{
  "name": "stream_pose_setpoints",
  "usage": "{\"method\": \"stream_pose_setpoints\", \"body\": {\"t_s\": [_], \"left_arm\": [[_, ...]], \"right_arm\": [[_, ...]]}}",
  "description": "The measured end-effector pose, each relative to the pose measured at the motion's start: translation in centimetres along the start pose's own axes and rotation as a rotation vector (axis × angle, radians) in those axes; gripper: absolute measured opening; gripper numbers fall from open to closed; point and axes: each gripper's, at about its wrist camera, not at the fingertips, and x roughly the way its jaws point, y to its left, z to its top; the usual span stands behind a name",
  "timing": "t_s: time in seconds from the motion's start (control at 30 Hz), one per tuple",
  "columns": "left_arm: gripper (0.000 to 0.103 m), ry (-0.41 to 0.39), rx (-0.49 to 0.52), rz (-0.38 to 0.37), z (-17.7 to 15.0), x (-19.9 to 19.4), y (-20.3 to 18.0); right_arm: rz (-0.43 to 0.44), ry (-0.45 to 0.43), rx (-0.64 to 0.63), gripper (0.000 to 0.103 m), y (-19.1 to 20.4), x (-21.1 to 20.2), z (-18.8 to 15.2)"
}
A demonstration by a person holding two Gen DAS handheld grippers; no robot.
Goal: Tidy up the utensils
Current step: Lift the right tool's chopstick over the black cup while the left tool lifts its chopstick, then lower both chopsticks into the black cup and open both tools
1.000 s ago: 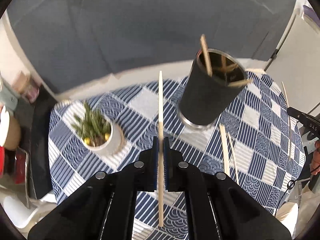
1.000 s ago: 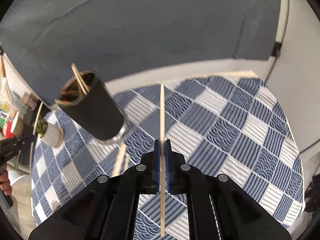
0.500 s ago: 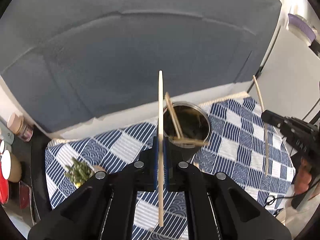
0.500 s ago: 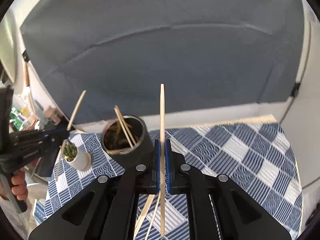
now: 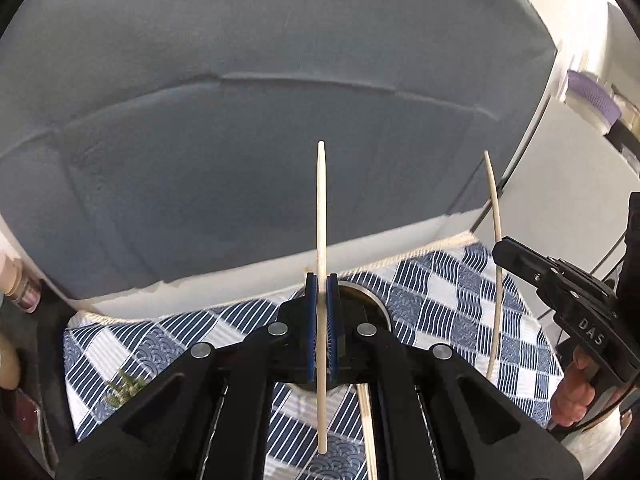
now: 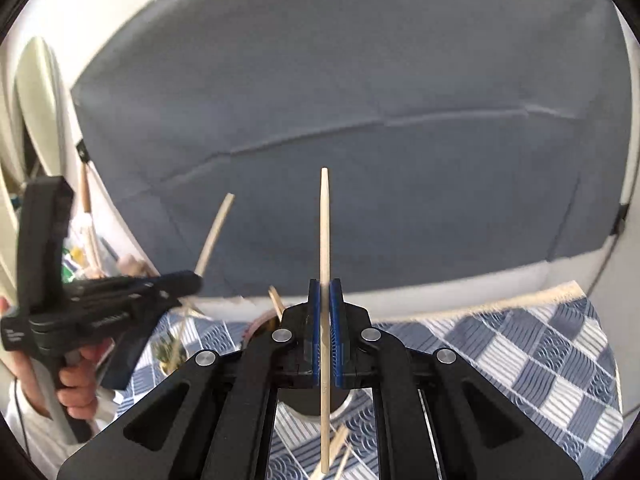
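Observation:
My left gripper (image 5: 321,284) is shut on a pale wooden chopstick (image 5: 321,208) held upright, above the dark cylindrical utensil holder (image 5: 370,300), which is mostly hidden behind the jaws. My right gripper (image 6: 325,292) is shut on another chopstick (image 6: 325,224), also upright, over the same holder (image 6: 262,326), which has sticks (image 6: 275,300) poking out. Each gripper shows in the other's view: the right one (image 5: 500,249) with its chopstick (image 5: 494,216), the left one (image 6: 194,280) with its chopstick (image 6: 214,234). Loose chopsticks (image 5: 366,424) lie on the cloth.
The table wears a blue and white checked cloth (image 5: 448,312). A small potted plant (image 6: 170,350) stands left of the holder. A grey sofa back (image 5: 260,120) fills the background. Jars (image 5: 18,284) and clutter sit at the far left.
Both grippers have risen and tilted up with their chopsticks. They have come closer over the holder, which has slid behind the jaws in both views.

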Motion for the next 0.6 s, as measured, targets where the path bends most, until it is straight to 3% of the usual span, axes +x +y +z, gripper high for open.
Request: {"method": "stream_pose_setpoints", "body": {"t_s": [0.23, 0.6], "left_arm": [[0.005, -0.085, -0.056, -0.085, 0.6, 1.0, 0.6], [0.005, -0.297, -0.018, -0.099, -0.5, 1.5, 0.2]], "right_arm": [[0.083, -0.068, -0.046, 0.005, 1.3, 1.0, 1.6], [0.18, -0.131, -0.092, 0.005, 1.4, 4.3, 2.2]]}}
